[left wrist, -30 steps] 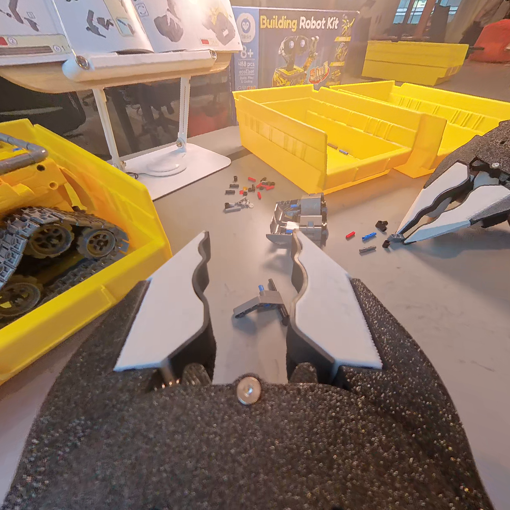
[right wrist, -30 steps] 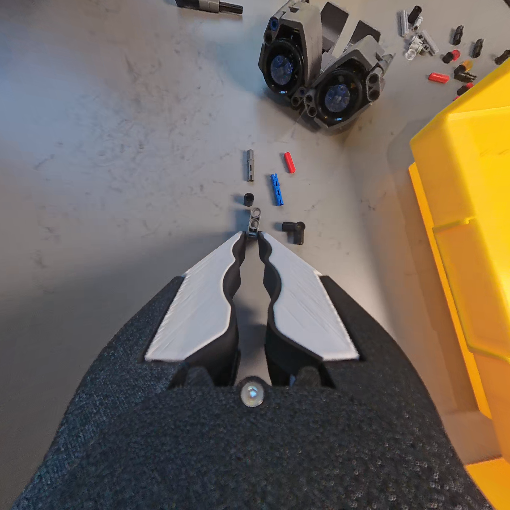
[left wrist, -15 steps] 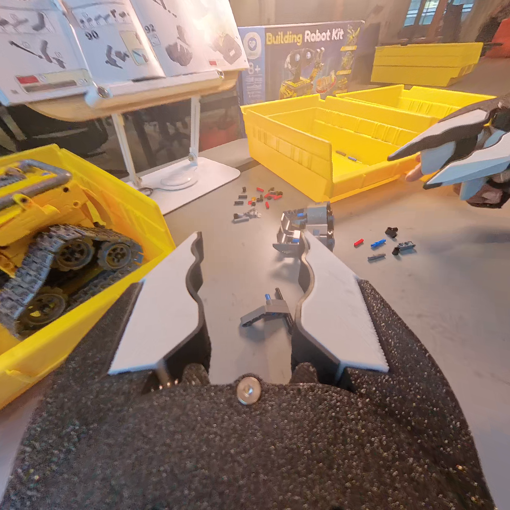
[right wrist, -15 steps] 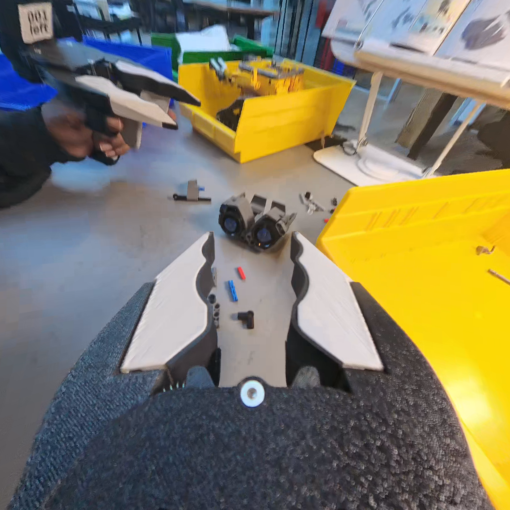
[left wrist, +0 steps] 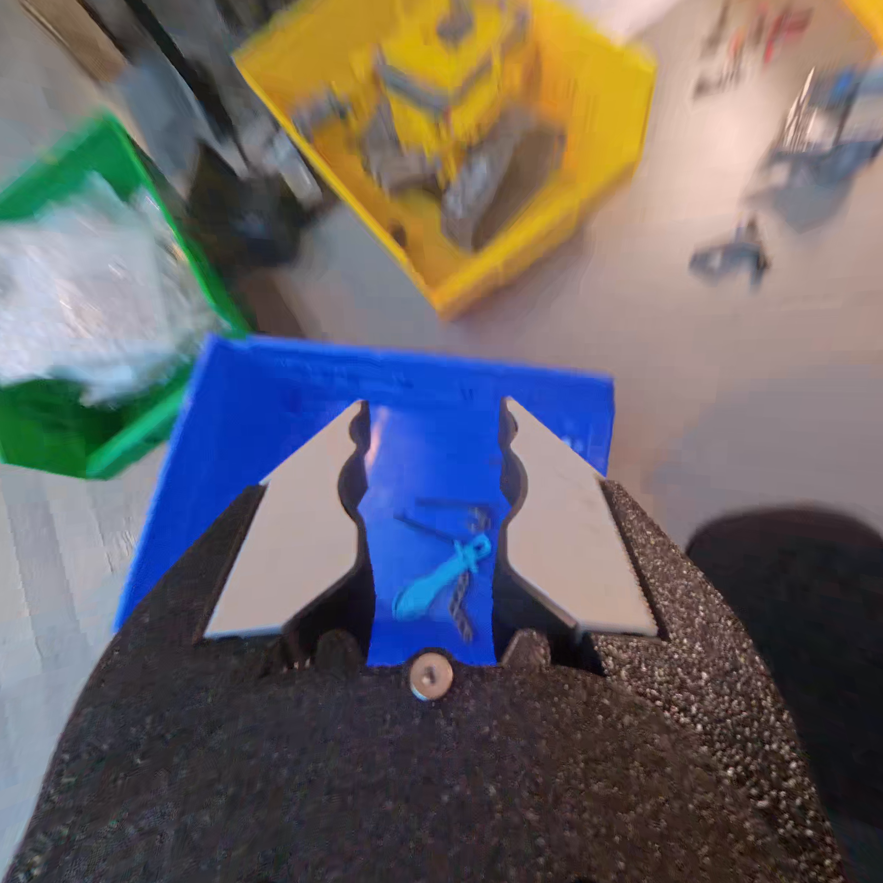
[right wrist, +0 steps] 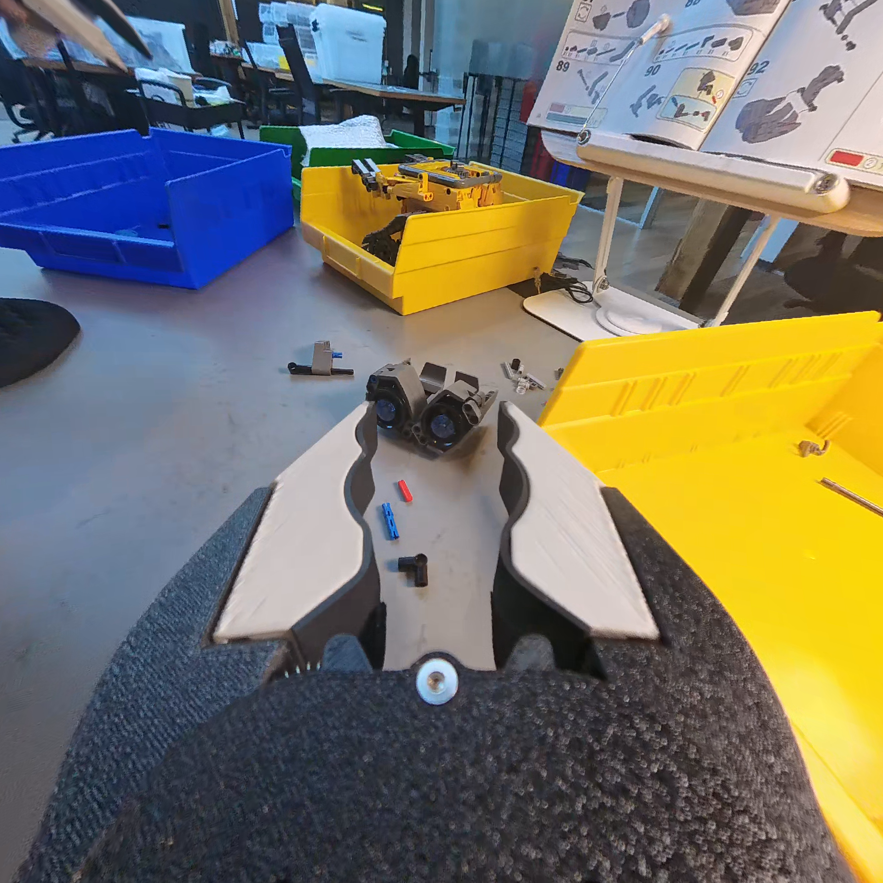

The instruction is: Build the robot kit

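Observation:
My left gripper point(left wrist: 434, 406) is open and empty, held above a blue bin point(left wrist: 306, 396); the view is blurred by motion. In the bin lie a light blue tool point(left wrist: 439, 580) and some thin dark and grey parts point(left wrist: 461, 607). My right gripper point(right wrist: 432, 408) is open and empty above the grey table. Between its fingers lie a red pin point(right wrist: 404, 490), a blue pin point(right wrist: 390, 521) and a black elbow piece point(right wrist: 414, 568). Just past its tips stands a grey two-lens block assembly point(right wrist: 423, 413). A small grey piece on a black axle point(right wrist: 321, 363) lies further left.
A yellow bin with a tracked yellow model point(right wrist: 439, 191) stands at the back, also in the left wrist view point(left wrist: 444, 124). A blue bin point(right wrist: 143, 205) and a green bin point(left wrist: 95, 430) are left. A large yellow bin point(right wrist: 716, 478) is right, near an instruction stand point(right wrist: 707, 172). One gripper's finger ends stand about 45 cm off the other's.
My left gripper swung away left from the table's centre to above the blue bin. My right gripper let go of the small grey piece, opened, lifted and levelled out.

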The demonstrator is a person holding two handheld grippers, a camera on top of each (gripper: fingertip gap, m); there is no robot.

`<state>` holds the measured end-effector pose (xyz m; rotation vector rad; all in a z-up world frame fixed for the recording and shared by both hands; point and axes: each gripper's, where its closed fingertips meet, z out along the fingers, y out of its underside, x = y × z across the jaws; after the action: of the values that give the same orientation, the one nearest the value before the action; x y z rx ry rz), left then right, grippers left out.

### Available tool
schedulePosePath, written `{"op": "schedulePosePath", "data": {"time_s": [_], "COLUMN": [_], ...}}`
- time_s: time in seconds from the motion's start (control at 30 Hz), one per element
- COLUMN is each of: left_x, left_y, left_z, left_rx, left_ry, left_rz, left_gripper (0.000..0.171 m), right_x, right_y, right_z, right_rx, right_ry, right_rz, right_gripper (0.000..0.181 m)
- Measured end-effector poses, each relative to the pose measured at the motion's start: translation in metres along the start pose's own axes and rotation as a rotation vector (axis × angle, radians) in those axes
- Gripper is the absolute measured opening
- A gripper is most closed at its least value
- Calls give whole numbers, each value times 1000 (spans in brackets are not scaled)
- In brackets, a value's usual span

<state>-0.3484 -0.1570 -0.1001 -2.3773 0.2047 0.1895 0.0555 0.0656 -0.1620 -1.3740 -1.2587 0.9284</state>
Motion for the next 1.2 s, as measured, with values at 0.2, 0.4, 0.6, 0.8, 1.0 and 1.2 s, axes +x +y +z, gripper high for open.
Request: {"op": "schedulePosePath", "data": {"time_s": [0.2, 0.4, 0.6, 0.8, 1.0, 1.2], "left_x": [31, 30, 36, 27, 49, 193], "left_y": [112, 141, 148, 142, 13, -62], "left_z": [48, 70, 79, 74, 22, 18], "left_rx": [-515, -630, -669, -666, -82, 308], "left_ry": [156, 136, 161, 148, 135, 604], "left_rz": [178, 232, 216, 234, 190, 24], "left_gripper": [54, 45, 20, 15, 15, 15], "right_x": [0, 3, 7, 4, -2, -23], "right_y": [2, 6, 10, 10, 4, -2], "right_z": [2, -2, -4, -5, -6, 1], "right_rx": [-15, -26, -30, -32, -10, -2], "right_ry": [16, 36, 35, 27, 23, -39], "right_rz": [-25, -26, -9, -15, -39, -105], "right_gripper": [46, 42, 40, 39, 39, 39]}}
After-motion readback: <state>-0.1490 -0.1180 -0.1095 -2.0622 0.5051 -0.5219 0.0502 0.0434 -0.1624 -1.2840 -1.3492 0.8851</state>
